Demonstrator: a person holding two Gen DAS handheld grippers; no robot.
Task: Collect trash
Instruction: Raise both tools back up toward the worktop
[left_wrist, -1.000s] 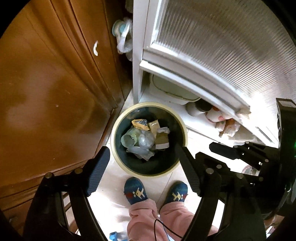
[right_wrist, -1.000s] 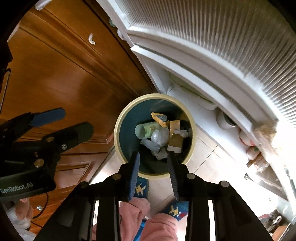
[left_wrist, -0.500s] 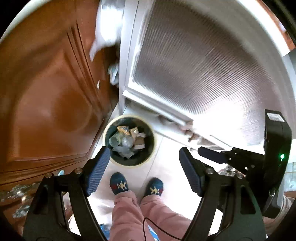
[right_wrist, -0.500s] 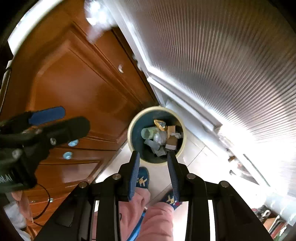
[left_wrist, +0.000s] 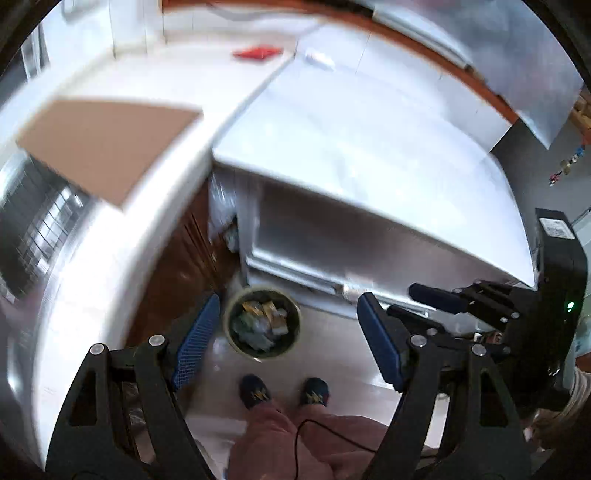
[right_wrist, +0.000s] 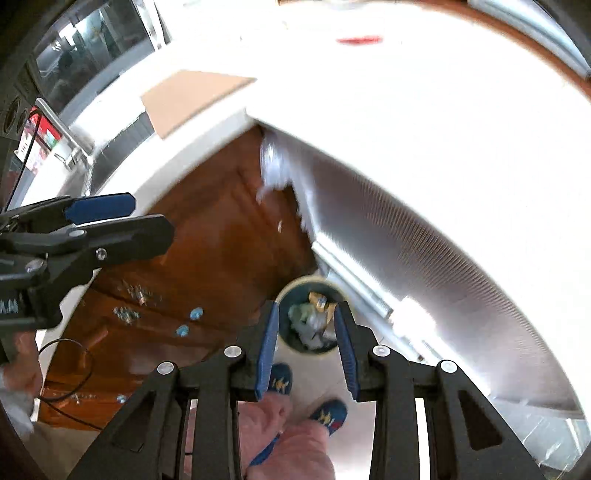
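Note:
A round trash bin (left_wrist: 258, 356) with a cream rim (right_wrist: 310, 280) stands on the pale tiled floor far below both grippers. It holds crumpled wrappers, plastic and cardboard scraps (left_wrist: 260, 325) (right_wrist: 312, 319). My left gripper (left_wrist: 288, 301) hangs high above it, its blue pads wide apart with nothing between them. My right gripper (right_wrist: 306, 308) is held at a similar height with a narrower gap between its jaws, which are also empty. Each gripper appears at the edge of the other's view: the right gripper (left_wrist: 443, 299) and the left gripper (right_wrist: 110, 218).
A brown wooden cabinet (right_wrist: 221, 240) under a white countertop (left_wrist: 92, 277) stands left of the bin. A cardboard sheet (left_wrist: 107, 144) lies on the counter. A white unit with a ribbed door (right_wrist: 424, 258) is on the right. A person's blue slippers (left_wrist: 255, 391) are near the bin.
Both grippers have risen well above the bin, which now looks much smaller. The countertop, the cardboard sheet and the top of the white unit have come into view. Neither jaw gap changed.

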